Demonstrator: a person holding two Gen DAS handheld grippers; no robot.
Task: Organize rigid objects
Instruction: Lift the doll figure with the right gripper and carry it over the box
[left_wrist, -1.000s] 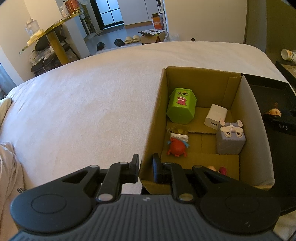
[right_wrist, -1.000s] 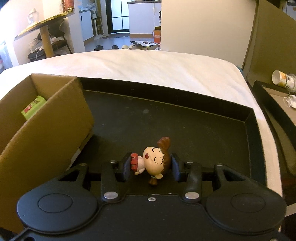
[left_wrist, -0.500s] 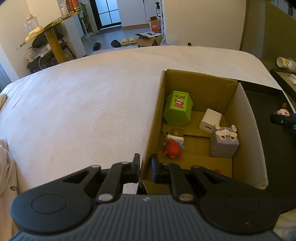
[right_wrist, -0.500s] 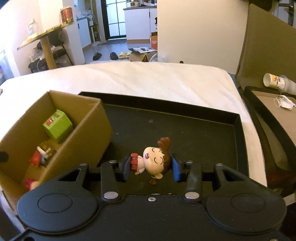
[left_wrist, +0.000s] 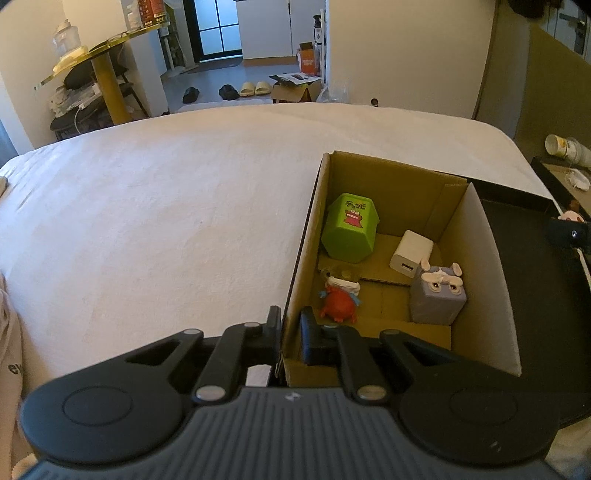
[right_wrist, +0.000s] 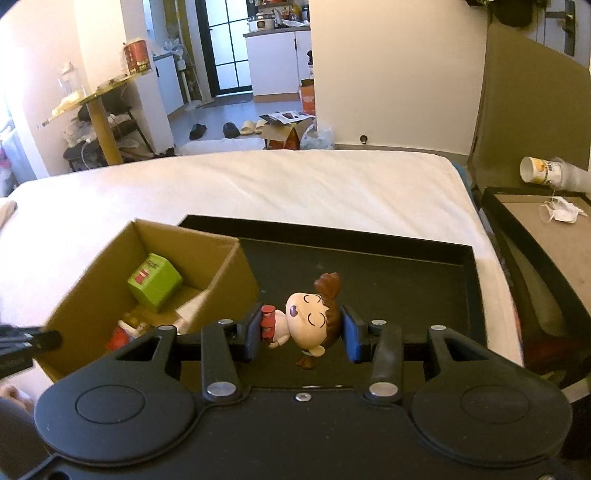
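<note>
Grippers both tilt downward. Left gripper (left_wrist: 290, 332) pinches the near wall of the box (left_wrist: 484, 266); right gripper (right_wrist: 301, 334), at the box's three o'clock, clamps a doll (right_wrist: 308, 321) above the tray (right_wrist: 388, 258).

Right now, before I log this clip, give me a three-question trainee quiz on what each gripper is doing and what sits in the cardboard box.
1. True or false: the right gripper is shut on the doll figurine.
2. What does the left gripper pinch? A) green toy box B) wall of the cardboard box C) white USB charger
3. Fill in: the figurine hangs above the black ____.

Key: 1 true. 2 B: its fingers straddle the cardboard box wall; the green toy box and white USB charger lie inside. 3 tray.
</note>
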